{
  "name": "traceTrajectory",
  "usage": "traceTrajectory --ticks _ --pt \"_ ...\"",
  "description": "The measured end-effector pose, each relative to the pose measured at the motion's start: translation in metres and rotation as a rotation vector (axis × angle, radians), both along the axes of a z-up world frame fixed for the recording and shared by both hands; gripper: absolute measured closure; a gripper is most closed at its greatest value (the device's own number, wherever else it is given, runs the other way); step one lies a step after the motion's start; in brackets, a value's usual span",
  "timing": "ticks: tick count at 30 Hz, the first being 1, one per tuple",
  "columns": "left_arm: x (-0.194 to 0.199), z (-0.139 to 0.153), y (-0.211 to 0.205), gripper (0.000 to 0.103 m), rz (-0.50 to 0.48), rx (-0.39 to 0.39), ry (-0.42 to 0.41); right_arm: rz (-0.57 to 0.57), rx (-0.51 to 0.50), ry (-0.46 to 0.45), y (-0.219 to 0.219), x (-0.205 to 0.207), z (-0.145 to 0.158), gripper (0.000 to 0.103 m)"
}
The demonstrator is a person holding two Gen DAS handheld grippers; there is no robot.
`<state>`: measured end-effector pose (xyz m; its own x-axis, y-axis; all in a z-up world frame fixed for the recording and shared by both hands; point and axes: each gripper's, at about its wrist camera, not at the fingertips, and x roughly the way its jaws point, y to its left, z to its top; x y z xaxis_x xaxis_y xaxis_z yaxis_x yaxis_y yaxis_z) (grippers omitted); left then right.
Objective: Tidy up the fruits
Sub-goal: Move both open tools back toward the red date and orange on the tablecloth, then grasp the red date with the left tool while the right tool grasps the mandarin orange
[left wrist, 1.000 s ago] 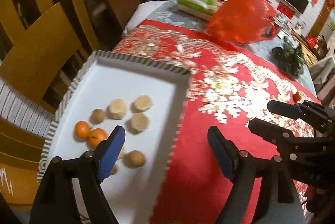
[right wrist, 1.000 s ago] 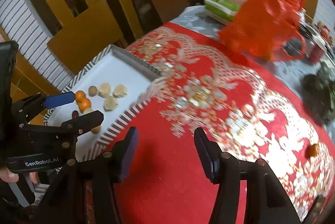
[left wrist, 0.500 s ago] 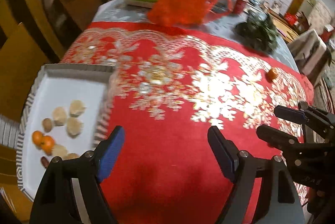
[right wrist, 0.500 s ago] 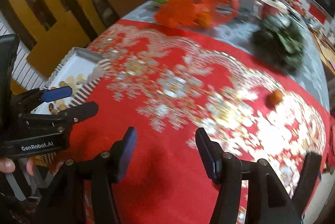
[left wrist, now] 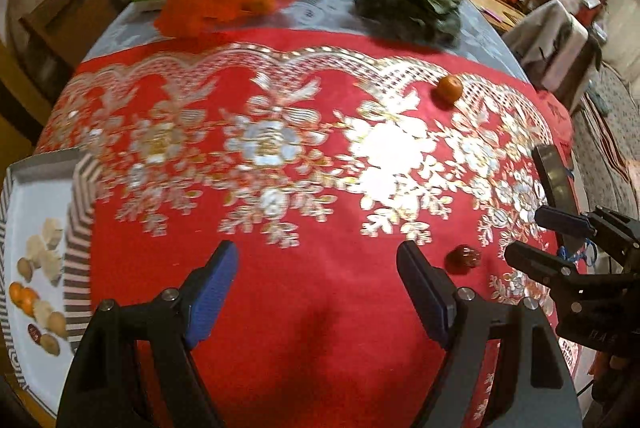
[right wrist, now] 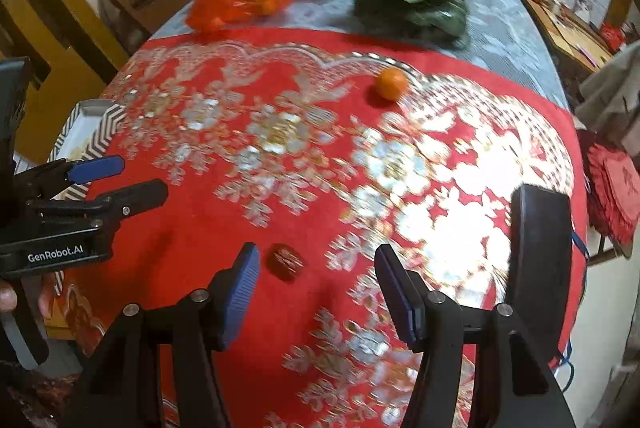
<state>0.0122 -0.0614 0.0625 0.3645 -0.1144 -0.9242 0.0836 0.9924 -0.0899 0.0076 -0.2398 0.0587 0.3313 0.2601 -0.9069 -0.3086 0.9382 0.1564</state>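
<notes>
Left gripper fingers wide apart, empty. Right gripper fingers part open, just been opening, empty; red date lies on the surface ahead.

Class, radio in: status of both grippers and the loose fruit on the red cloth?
Left gripper and right gripper open, empty. Small dark red fruit just ahead of right gripper; round orange tangerine farther off. Nothing in the way.

Red date (near tool)
</notes>
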Motion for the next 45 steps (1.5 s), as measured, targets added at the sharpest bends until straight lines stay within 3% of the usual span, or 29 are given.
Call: traceTrajectory --ticks 13,24,25,27,30,32,39,45 --pt "0.002 -0.018 -0.057 0.023 -0.159 -0.037 0.051 -0.084 -0.003 0.029 -0.051 -0.013 -0.011 0.039" --pt "-0.004 -0.037 -0.106 0.023 -0.291 -0.012 0.072 -0.103 0.010 0.028 -0.065 -0.014 -0.011 0.037" --pt "-0.004 -0.039 -0.108 0.025 -0.295 -0.006 0.071 -0.105 0.012 0.028 -0.066 -0.013 -0.011 0.037" --pt "-0.002 -0.043 -0.111 0.046 -0.301 0.008 0.077 -0.103 0.017 0.028 -0.066 -0.011 -0.011 0.036" --pt "0.000 -0.045 -0.110 0.067 -0.309 0.022 0.068 -0.096 0.024 0.031 -0.065 -0.006 -0.013 0.036" --pt "0.002 -0.045 -0.106 0.075 -0.313 0.027 0.062 -0.092 0.028 0.033 -0.062 -0.001 -0.014 0.036" --pt "0.011 -0.034 -0.073 0.075 -0.229 0.021 0.045 -0.054 0.064 -0.012 -0.036 0.043 -0.012 0.036" --pt "0.016 -0.020 -0.023 0.075 -0.110 0.006 0.039 -0.061 0.093 -0.056 -0.017 0.115 -0.022 0.037"
